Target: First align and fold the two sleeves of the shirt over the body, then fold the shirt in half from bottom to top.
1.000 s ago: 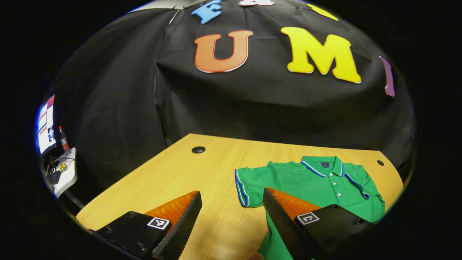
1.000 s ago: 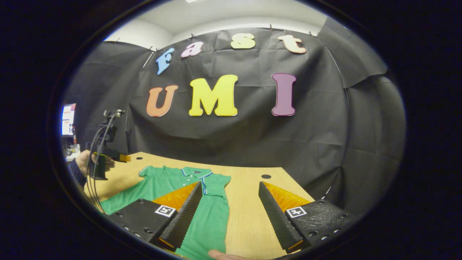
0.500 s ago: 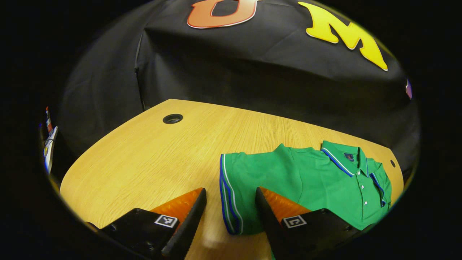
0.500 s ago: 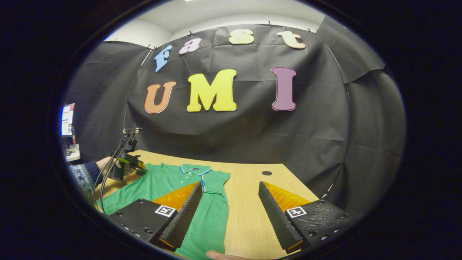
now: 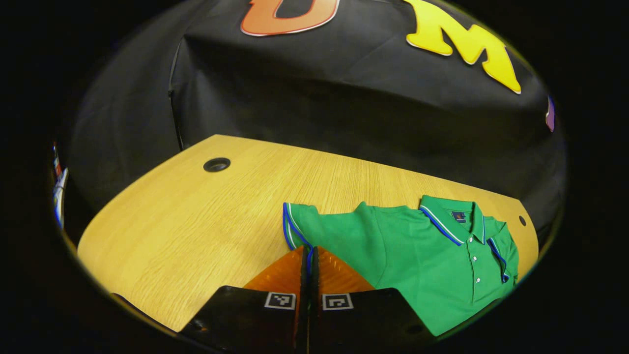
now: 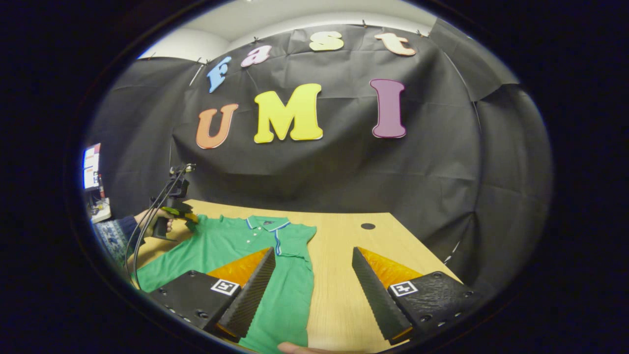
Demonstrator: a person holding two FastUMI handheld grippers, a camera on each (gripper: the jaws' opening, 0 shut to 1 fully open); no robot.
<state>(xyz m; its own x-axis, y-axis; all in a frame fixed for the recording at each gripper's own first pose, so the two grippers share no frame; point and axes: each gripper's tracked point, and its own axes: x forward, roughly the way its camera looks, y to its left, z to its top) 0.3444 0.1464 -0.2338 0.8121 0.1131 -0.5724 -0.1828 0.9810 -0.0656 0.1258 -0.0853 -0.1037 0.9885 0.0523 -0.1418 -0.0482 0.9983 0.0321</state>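
In the left gripper view, your left gripper [image 5: 309,255] has its fingers pressed together on the blue-striped cuff of the near sleeve [image 5: 300,231] of the green polo shirt [image 5: 422,265], pinching the fabric edge between them. The shirt lies face up on the wooden table [image 5: 196,221], collar [image 5: 452,216] toward the far edge, its buttoned placket running down the chest. A round cable hole [image 5: 216,164] sits in the table well apart from the shirt, and a second hole [image 5: 522,221] shows near the collar side. In the right gripper view, your right gripper [image 6: 312,275] hangs above the table [image 6: 354,246] with its fingers spread wide, gripping nothing; one finger overlaps the shirt [image 6: 236,246] in the picture, the other stands over bare wood. From here the shirt stretches away across the table, collar at the far end, one sleeve [image 6: 297,241] lying flat toward the middle of the table. At the far left your other hand [image 6: 152,219] holds the left gripper [image 6: 184,216] at the shirt's opposite sleeve, a cable [image 6: 147,221] trailing from it. A fingertip [image 6: 290,348] shows at the bottom edge.
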